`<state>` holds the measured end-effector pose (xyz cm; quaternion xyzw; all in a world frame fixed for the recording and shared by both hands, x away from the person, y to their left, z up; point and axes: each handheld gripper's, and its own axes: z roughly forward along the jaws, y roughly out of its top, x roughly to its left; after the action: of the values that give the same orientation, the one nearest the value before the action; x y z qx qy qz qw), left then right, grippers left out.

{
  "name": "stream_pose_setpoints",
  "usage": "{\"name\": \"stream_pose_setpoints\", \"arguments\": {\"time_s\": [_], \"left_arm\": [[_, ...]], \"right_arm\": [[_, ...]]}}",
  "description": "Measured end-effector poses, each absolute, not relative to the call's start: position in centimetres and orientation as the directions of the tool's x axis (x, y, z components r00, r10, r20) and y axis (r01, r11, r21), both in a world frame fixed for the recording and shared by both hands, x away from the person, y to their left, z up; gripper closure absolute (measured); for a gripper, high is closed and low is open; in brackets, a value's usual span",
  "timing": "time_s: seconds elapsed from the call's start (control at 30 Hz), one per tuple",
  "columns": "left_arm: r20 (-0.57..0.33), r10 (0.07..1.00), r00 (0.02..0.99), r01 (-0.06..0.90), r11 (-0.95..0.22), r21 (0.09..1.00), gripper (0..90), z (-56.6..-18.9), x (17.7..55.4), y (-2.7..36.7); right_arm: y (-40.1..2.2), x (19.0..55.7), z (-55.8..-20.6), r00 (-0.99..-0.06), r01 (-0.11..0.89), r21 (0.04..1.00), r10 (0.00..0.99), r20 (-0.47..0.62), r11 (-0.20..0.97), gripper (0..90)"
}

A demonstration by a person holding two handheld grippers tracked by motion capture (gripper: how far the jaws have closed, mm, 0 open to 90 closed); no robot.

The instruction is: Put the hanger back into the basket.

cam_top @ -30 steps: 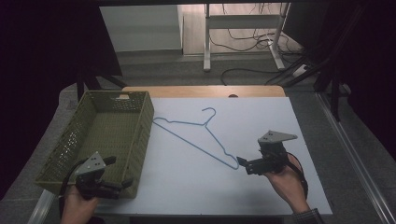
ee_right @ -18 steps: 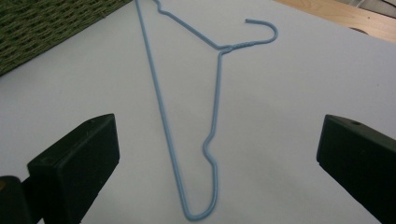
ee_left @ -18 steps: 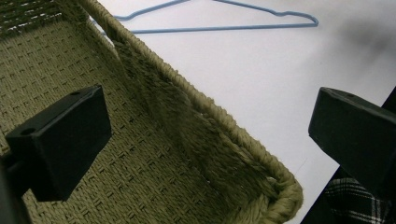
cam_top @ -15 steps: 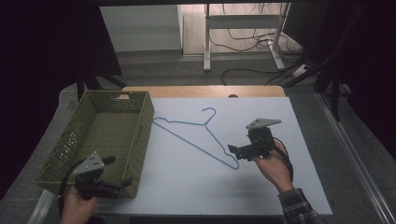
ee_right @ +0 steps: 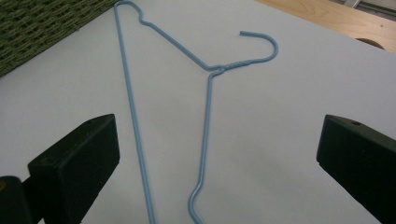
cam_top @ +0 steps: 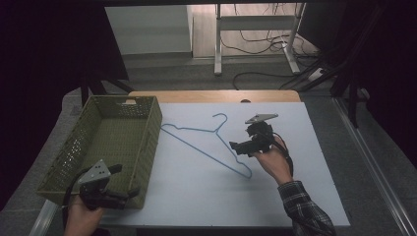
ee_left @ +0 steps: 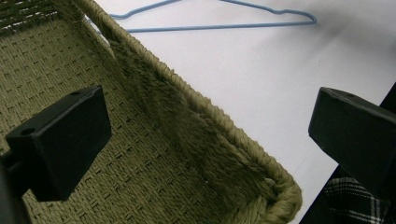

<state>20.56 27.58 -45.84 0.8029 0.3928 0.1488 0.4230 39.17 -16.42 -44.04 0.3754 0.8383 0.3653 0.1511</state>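
Lying flat on the white table [cam_top: 196, 196], a blue wire hanger [cam_top: 212, 143] sits at the centre of the high view, its hook toward the top of the frame and its long bar slanting from upper left to lower right. Just right of it, the right gripper [cam_top: 235, 146] is held above the hanger's lower right end by a hand [cam_top: 272, 162] in a plaid sleeve [cam_top: 305, 209]. In the right gripper view the hanger [ee_right: 201, 88] lies between the two black jaws, which stand wide apart with nothing between them but the wire below; whether they touch the table cannot be told.

At the left of the high view stands a green woven basket [cam_top: 147, 142], its long side beside the hanger's corner. The left gripper [cam_top: 130, 195] sits at the lower left, at the basket's near corner. In the left gripper view its jaws are spread wide, astride the basket's rim [ee_left: 219, 121], one over the woven floor, the other over the table, gripping nothing.
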Motion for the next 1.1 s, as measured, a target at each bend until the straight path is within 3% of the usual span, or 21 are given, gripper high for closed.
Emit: {"name": "stream_pose_setpoints", "arguments": {"time_s": [0.47,0.93,1.1], "left_arm": [[-0.090,0.755,0.649,0.503,-0.337,0.796,0.0,-45.9,20.6,27.5],[-0.092,0.756,0.648,0.503,-0.334,0.797,0.0,-45.8,20.6,27.6],[-0.089,0.755,0.650,0.509,-0.345,0.789,0.0,-45.6,20.7,27.2]], "right_arm": [[-13.6,42.3,-46.1,-0.686,0.555,0.668,0.727,0.032,0.495,0.3],[-11.2,44.8,-48.1,-0.690,0.558,0.635,0.724,-0.002,0.534,23.7],[-10.9,45.6,-49.3,-0.696,0.569,0.609,0.718,-0.003,0.553,40.5]]}}
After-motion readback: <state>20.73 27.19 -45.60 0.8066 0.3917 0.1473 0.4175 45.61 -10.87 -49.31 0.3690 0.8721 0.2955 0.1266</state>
